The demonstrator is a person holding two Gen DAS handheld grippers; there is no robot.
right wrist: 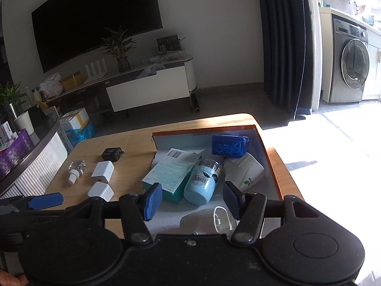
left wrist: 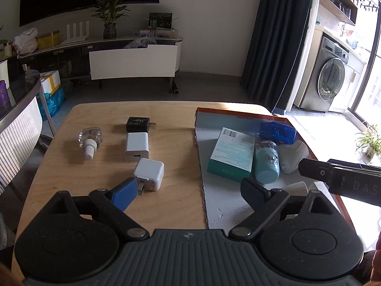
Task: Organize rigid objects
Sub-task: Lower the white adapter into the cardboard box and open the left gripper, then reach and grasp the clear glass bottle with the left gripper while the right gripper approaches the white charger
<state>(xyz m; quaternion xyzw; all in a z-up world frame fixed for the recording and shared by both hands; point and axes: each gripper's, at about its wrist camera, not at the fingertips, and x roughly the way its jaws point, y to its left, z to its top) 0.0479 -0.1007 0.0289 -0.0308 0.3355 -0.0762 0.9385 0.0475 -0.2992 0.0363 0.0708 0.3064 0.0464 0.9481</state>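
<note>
On the wooden table lie a clear bottle with a white cap, a black charger, a white charger and a white cube charger. My left gripper is open and empty; its left pad is just short of the cube charger. The orange-rimmed box holds a teal carton, a light-blue jar, a blue case, a white container and a paper cup on its side. My right gripper is open above the cup, and its pads touch nothing.
A ribbed white chair back stands left of the table. Beyond the table are bare floor, a TV console, a dark curtain and a washing machine. The right gripper's black finger reaches over the box's right side.
</note>
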